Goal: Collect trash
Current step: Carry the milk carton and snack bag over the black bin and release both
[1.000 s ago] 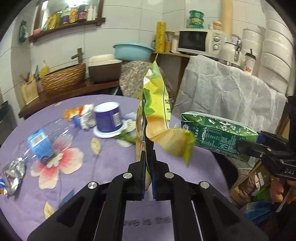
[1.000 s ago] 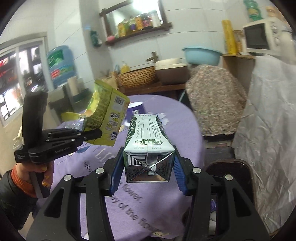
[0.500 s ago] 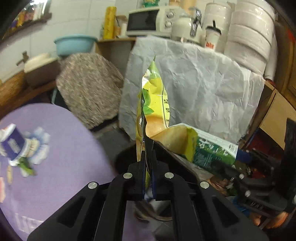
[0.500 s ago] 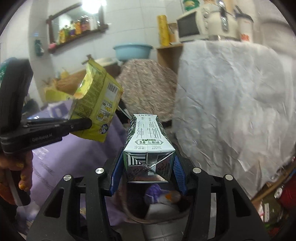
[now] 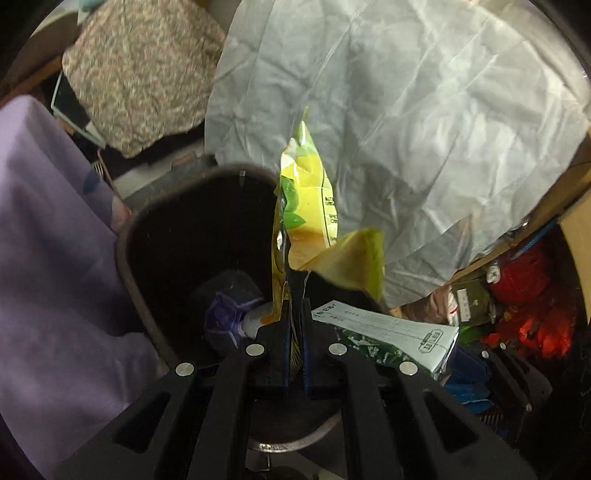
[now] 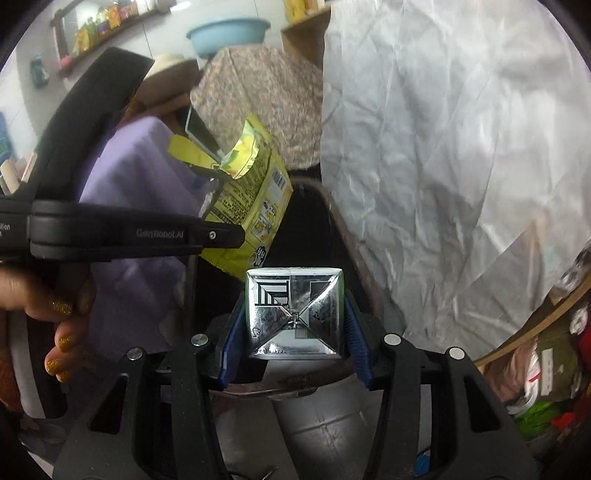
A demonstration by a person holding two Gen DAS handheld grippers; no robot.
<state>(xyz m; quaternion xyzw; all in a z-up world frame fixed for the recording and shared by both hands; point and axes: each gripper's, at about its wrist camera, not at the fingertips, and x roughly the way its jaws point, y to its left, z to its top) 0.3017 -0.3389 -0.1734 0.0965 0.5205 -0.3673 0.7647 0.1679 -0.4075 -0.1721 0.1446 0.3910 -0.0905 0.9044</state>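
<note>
As both dropped, bin (image 5: 125, 243) appeared, table gone.

Home kitchen: basin (image 6: 228, 34), jar shelf (image 6: 110, 20).

two hand-held grippers (image 5: 293, 325) (image 6: 295, 317), one snack bag (image 5: 306, 206), one milk carton (image 6: 295, 314), one bin (image 5: 125, 254)

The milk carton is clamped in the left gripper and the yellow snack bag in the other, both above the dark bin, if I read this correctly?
Not quite: the right wrist view shows the milk carton in the right gripper. The left gripper pinches the yellow snack bag. Both are above the dark bin.
</note>
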